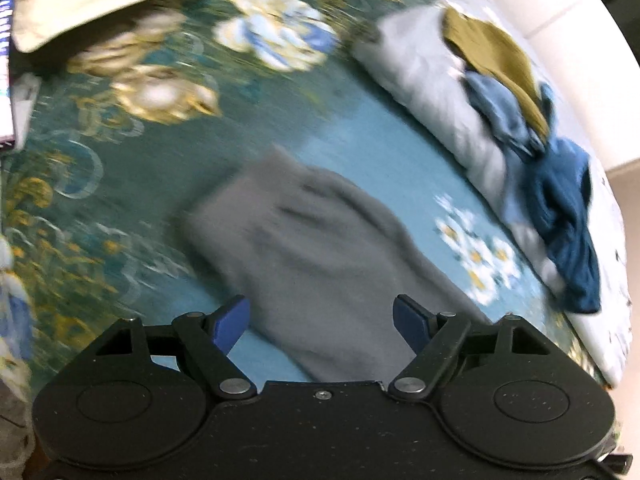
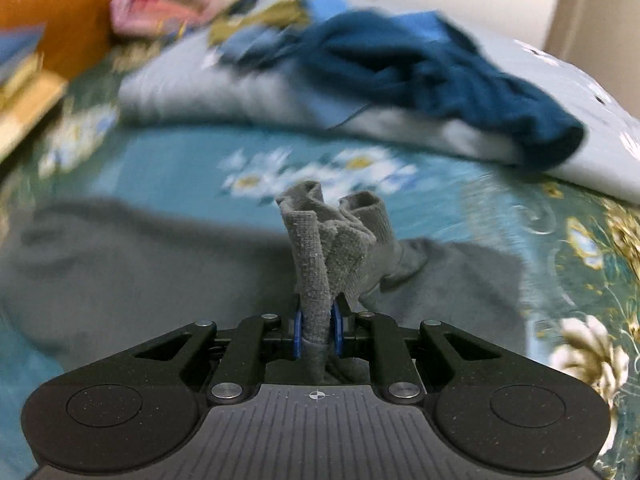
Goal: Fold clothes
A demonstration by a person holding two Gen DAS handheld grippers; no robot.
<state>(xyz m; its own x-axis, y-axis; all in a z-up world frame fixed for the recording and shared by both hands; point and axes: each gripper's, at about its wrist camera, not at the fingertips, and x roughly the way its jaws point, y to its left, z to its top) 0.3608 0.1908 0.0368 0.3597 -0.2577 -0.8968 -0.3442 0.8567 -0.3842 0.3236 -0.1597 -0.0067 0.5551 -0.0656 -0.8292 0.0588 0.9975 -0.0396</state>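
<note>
Between the blue pads of the right gripper (image 2: 317,334) a bunched edge of the grey garment (image 2: 160,264) stands up in ribbed folds, clamped tight, while the bulk of the cloth lies flat on the floral bedspread (image 2: 168,160) ahead and to the left of that gripper. Pinching a gathered edge instead of one layer probably gives a firmer hold, so the fabric can be drawn over itself without slipping. Which part of the garment is pinched I cannot tell; the ribbed texture suggests a cuff or hem.

Just ahead of the left gripper (image 1: 322,322) the same grey garment (image 1: 304,240) spreads away in a broad, already doubled-looking slab, and part of it runs between the parted fingers without being gripped. Those jaws stand wide apart and hold nothing, likely ready to pin or catch the opposite edge while the right one carries the fold across.

Further ahead and to the right of the left gripper, a pale grey folded quilt (image 1: 432,80) carries a loose heap: an olive-yellow cloth (image 1: 496,60), a light blue piece (image 1: 496,112) and a dark teal garment (image 1: 568,220). They sit well apart from the working area, presumably waiting their turn. Both views are motion-blurred, so finer detail is uncertain.
</note>
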